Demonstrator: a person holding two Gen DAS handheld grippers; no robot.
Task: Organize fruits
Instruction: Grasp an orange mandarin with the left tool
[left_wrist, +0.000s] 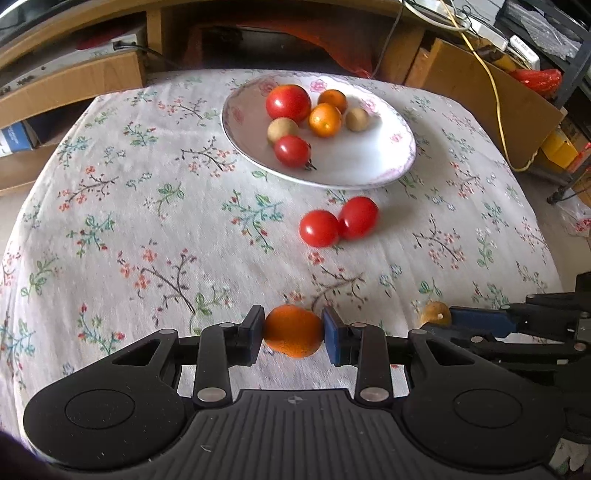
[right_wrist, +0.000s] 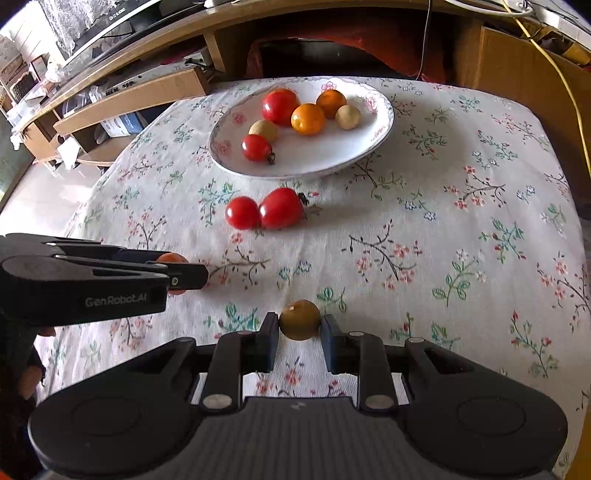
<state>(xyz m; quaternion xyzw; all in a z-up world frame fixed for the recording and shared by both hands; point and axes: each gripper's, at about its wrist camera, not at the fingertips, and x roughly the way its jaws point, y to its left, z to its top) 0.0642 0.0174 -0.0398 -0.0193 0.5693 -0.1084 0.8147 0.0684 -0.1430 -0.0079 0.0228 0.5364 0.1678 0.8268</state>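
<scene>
My left gripper (left_wrist: 293, 332) is shut on a small orange (left_wrist: 293, 330), held just above the flowered cloth near the front edge. My right gripper (right_wrist: 299, 325) is shut on a small brownish round fruit (right_wrist: 300, 319). In the right wrist view the left gripper (right_wrist: 173, 275) shows side-on at the left, with the orange (right_wrist: 170, 257) peeking out. In the left wrist view the right gripper (left_wrist: 439, 318) reaches in from the right, the brown fruit (left_wrist: 437, 313) at its tip. A white floral plate (left_wrist: 354, 166) farther back holds several fruits. Two red tomatoes (left_wrist: 338, 221) lie on the cloth before it.
The flowered tablecloth (right_wrist: 443, 240) covers the whole table. Wooden shelves, cardboard boxes (left_wrist: 480, 96) and a yellow cable (left_wrist: 495, 92) stand behind the table's far edge. A hand (right_wrist: 22, 373) shows at the left edge of the right wrist view.
</scene>
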